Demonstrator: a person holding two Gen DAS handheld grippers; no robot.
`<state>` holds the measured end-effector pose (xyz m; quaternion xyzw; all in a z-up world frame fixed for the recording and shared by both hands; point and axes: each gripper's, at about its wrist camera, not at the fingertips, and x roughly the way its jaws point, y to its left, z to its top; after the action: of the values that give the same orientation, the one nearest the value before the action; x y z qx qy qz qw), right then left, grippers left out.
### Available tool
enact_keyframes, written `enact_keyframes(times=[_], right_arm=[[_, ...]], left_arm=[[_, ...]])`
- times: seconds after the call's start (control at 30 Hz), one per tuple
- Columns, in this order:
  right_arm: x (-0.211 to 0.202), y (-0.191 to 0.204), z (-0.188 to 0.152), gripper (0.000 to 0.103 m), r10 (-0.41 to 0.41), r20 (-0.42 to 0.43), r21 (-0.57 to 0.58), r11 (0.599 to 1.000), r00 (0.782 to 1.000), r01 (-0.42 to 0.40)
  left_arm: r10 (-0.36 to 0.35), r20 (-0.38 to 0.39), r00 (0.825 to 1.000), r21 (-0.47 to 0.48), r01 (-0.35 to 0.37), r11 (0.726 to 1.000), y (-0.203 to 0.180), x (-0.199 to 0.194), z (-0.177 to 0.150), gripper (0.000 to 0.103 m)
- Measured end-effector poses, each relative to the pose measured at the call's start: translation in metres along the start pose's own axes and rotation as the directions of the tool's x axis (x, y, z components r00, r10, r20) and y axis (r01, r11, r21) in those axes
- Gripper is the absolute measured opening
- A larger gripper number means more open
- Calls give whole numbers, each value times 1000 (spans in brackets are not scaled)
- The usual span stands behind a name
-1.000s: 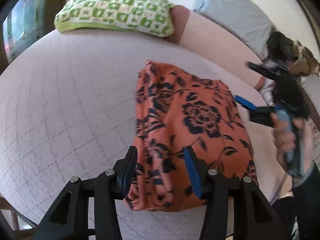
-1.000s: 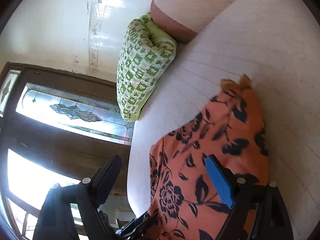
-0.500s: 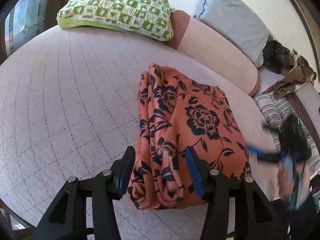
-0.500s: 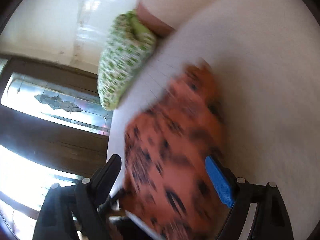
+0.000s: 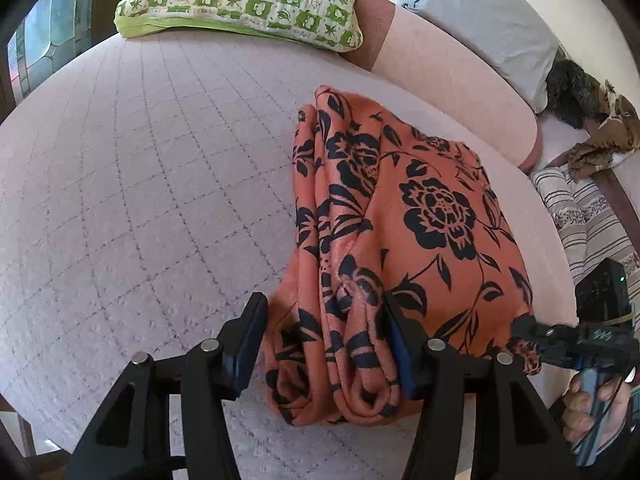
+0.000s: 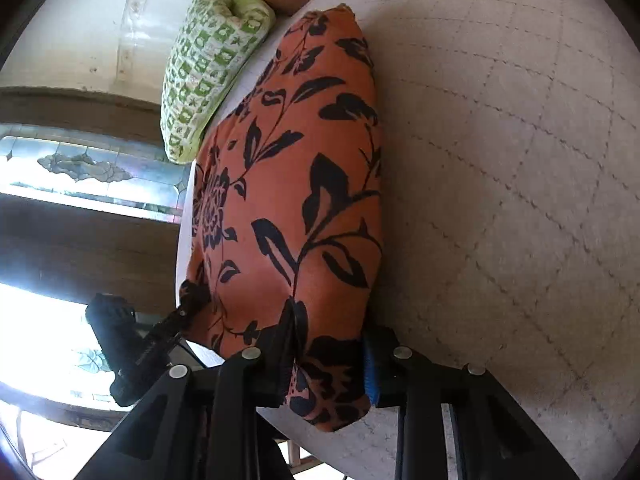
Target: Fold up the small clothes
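Observation:
An orange garment with a black flower print (image 5: 400, 232) lies folded into a thick bundle on the quilted pale bed cover (image 5: 140, 200). My left gripper (image 5: 324, 344) is open, with its jaws on either side of the bundle's near left rolled edge. My right gripper (image 6: 326, 364) is closed on the near right corner of the garment (image 6: 296, 200); it also shows in the left wrist view (image 5: 532, 340) at that corner.
A green and white patterned pillow (image 5: 248, 0) lies at the far edge of the bed, also in the right wrist view (image 6: 208, 60). A grey pillow (image 5: 480, 20) and a pink bolster (image 5: 452, 80) lie far right. Striped bedding (image 5: 588, 216) and crumpled brown cloth (image 5: 604, 144) are on the right.
My right gripper swung from above the garment down to its near right corner and closed on it. My left gripper moved closer to the bundle's near left edge and stayed open.

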<state>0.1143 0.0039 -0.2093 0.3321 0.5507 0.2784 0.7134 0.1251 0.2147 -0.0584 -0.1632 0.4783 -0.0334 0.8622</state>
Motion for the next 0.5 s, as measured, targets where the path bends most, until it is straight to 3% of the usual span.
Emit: enact_keyframes(times=[0.03,0.07,0.1,0.17,0.23,0.3,0.33,0.37,0.5], right_arm=[[-3,2,2,53,16,0,6,1000,1000,-16],[-11,3,4,80,55,13,10,998,998,-55],[-20,2,5,87,81,36,7,997,996,-82],[-39,6,14,89,94,137,-15,996,986,-93],[-39,3,33,89,91,156,-10,996,983,-91],[-17,-6,58,87,62,112,18,998,992,-65],[-9,-9,62,68,51,97,28,998,994,-54],[4,-14,68,37,48,76,51,997,996,-52],[5,4,60,34,-50,114,-53,997,992,57]], left_arm=[[-2,25,1000,6,2,1000,-1,-7,3,58],[-11,66,998,16,10,1000,-3,-17,7,58],[-19,88,996,25,17,1000,-4,-23,10,58],[-38,117,992,54,32,998,-9,-30,23,58],[-35,110,993,73,27,997,-14,-23,35,58],[-40,60,997,55,37,998,-11,-6,41,58],[-22,11,1000,48,22,999,-9,8,40,58],[13,-23,1000,57,-12,998,-6,19,37,58],[5,-33,999,51,-4,999,0,30,31,61]])
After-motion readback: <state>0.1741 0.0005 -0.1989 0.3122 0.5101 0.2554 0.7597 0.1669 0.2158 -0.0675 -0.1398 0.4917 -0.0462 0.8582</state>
